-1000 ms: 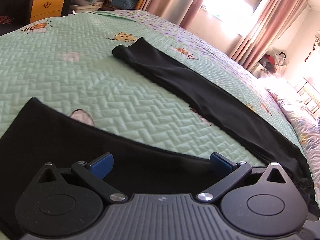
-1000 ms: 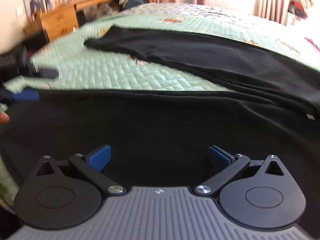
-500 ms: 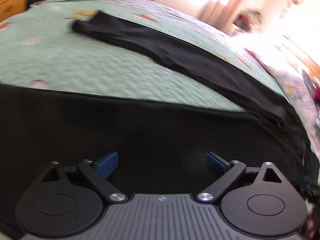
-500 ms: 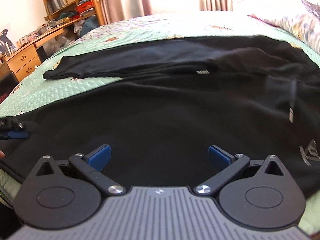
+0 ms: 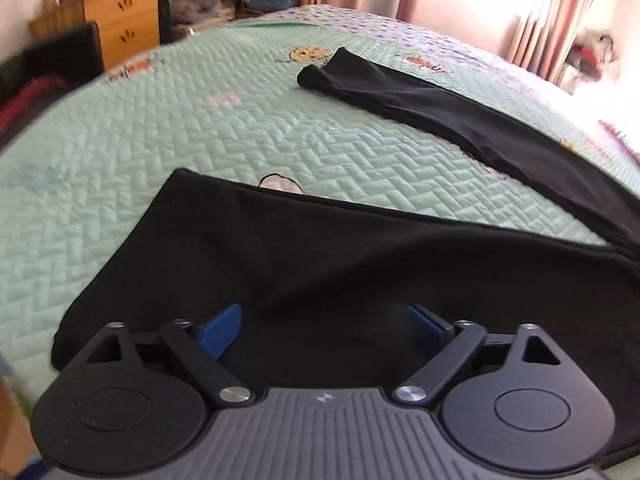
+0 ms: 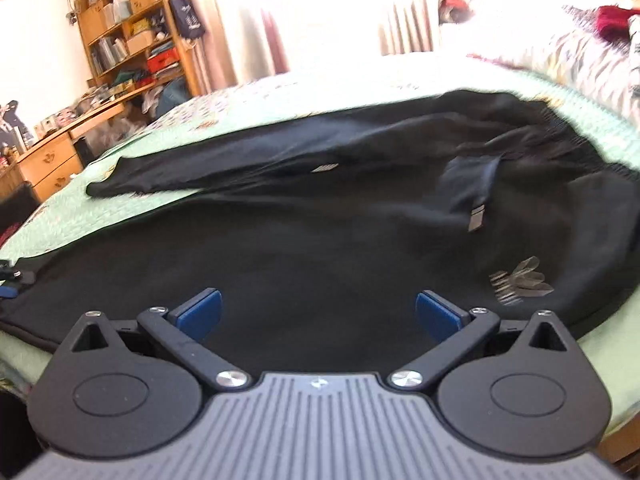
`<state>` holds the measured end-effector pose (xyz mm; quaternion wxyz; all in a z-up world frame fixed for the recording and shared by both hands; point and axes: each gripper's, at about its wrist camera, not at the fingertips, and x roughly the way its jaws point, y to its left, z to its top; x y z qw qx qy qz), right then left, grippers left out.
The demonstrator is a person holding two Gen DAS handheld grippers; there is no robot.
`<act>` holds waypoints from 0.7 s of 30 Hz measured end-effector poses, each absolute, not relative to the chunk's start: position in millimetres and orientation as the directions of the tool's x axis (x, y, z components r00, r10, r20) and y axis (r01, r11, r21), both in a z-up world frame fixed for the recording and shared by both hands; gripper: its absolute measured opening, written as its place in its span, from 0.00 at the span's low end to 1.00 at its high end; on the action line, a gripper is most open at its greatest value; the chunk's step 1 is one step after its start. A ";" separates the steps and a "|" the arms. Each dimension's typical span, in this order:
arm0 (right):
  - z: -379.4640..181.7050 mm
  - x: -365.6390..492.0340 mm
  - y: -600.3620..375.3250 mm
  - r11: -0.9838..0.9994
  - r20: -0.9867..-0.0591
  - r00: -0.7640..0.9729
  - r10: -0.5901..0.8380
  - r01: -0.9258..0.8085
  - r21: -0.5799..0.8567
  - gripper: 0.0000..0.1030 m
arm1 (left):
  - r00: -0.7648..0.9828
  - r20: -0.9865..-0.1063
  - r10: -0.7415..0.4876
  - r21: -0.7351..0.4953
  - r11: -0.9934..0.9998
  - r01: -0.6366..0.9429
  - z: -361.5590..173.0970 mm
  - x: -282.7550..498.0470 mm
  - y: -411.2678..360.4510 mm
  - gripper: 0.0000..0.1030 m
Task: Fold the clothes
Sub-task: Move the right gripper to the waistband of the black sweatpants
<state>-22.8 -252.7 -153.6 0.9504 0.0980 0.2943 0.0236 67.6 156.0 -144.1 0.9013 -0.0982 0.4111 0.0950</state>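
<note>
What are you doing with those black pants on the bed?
A person is getting ready to fold them. The black trousers lie spread out on the green quilt, with the two legs apart. The left tongs hang over the end of the near leg, and the right tongs hang over the waist part. Both tongs are open and nothing is pinched yet, so no fold has been made.

Both grippers look the same tbh: left gripper and right gripper each have blue pads, black linkage arms with silver screws, round black discs beside a ribbed grey centre plate.
</note>
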 end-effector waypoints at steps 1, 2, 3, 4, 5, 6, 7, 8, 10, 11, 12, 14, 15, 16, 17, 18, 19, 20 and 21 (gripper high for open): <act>-152.3 -22.7 -260.1 0.984 -0.555 0.830 0.060 0.043 0.171 0.99 | 0.656 -0.753 0.052 -0.120 0.969 -0.214 -138.9 63.5 146.6 0.90; -151.0 -22.4 -267.5 0.987 -0.554 0.832 0.015 0.076 0.141 0.99 | 0.666 -0.746 0.015 -0.137 0.975 -0.175 -134.0 60.2 136.0 0.91; -148.8 -21.4 -278.0 0.987 -0.551 0.834 -0.020 0.103 0.120 0.99 | 0.669 -0.743 -0.016 -0.138 0.982 -0.129 -130.9 60.4 120.2 0.93; -145.9 -18.9 -290.4 0.985 -0.546 0.837 -0.036 0.122 0.122 0.99 | 0.670 -0.741 -0.048 -0.138 0.987 -0.082 -127.7 60.6 104.4 0.93; -142.9 -16.3 -302.9 0.982 -0.540 0.840 -0.050 0.139 0.126 0.99 | 0.670 -0.738 -0.079 -0.139 0.990 -0.036 -124.5 60.9 88.6 0.94; -140.0 -13.7 -315.5 0.979 -0.534 0.843 -0.064 0.157 0.131 0.99 | 0.668 -0.736 -0.110 -0.139 0.990 0.011 -121.4 61.1 72.7 0.94; -135.2 -11.3 -328.6 0.977 -0.523 0.848 -0.081 0.172 0.127 0.99 | 0.665 -0.733 -0.142 -0.139 0.989 0.057 -118.2 61.3 56.9 0.95; -130.1 -9.0 -341.9 0.975 -0.511 0.854 -0.099 0.187 0.123 0.98 | 0.659 -0.734 -0.168 -0.136 0.986 0.100 -116.0 62.1 41.3 0.95; -118.6 -9.9 -368.8 0.967 -0.484 0.868 -0.116 0.210 0.146 0.97 | 0.632 -0.754 -0.179 -0.110 0.983 0.147 -120.9 67.1 16.0 0.95; -111.6 -15.4 -386.0 0.958 -0.461 0.882 -0.098 0.209 0.197 0.97 | 0.618 -0.765 -0.180 -0.098 0.982 0.164 -125.5 68.0 6.4 0.95; -106.2 -23.8 -404.4 0.945 -0.436 0.896 -0.088 0.213 0.248 0.97 | 0.604 -0.776 -0.181 -0.089 0.980 0.179 -130.2 68.8 -2.2 0.95; -105.2 -34.2 -432.8 0.920 -0.443 0.893 -0.077 0.235 0.313 0.97 | 0.578 -0.793 -0.194 -0.099 0.977 0.191 -140.0 69.4 -10.9 0.95; -104.9 -39.3 -446.9 0.906 -0.447 0.892 -0.072 0.246 0.344 0.98 | 0.566 -0.799 -0.203 -0.115 0.975 0.188 -144.3 70.1 -13.4 0.95; -110.9 -42.3 -458.4 0.884 -0.460 0.887 -0.045 0.250 0.396 0.98 | 0.554 -0.805 -0.213 -0.131 0.974 0.185 -148.5 70.9 -15.8 0.95; -117.6 -45.1 -469.6 0.858 -0.472 0.881 -0.015 0.254 0.447 0.98 | 0.544 -0.810 -0.220 -0.142 0.973 0.182 -152.3 71.7 -17.9 0.95; -124.6 -44.6 -475.8 0.839 -0.484 0.875 0.007 0.258 0.478 0.98 | 0.544 -0.812 -0.214 -0.135 0.974 0.182 -154.4 72.8 -18.4 0.96; -131.7 -43.8 -481.4 0.821 -0.495 0.868 0.028 0.262 0.507 0.98 | 0.543 -0.813 -0.208 -0.128 0.975 0.182 -156.2 73.6 -19.3 0.96; -137.2 -42.8 -483.5 0.808 -0.495 0.868 0.045 0.259 0.529 0.98 | 0.543 -0.814 -0.205 -0.121 0.975 0.186 -156.7 73.3 -22.1 0.96; -141.4 -42.0 -483.8 0.798 -0.487 0.872 0.057 0.254 0.547 0.98 | 0.543 -0.815 -0.202 -0.116 0.975 0.190 -157.3 72.9 -24.4 0.97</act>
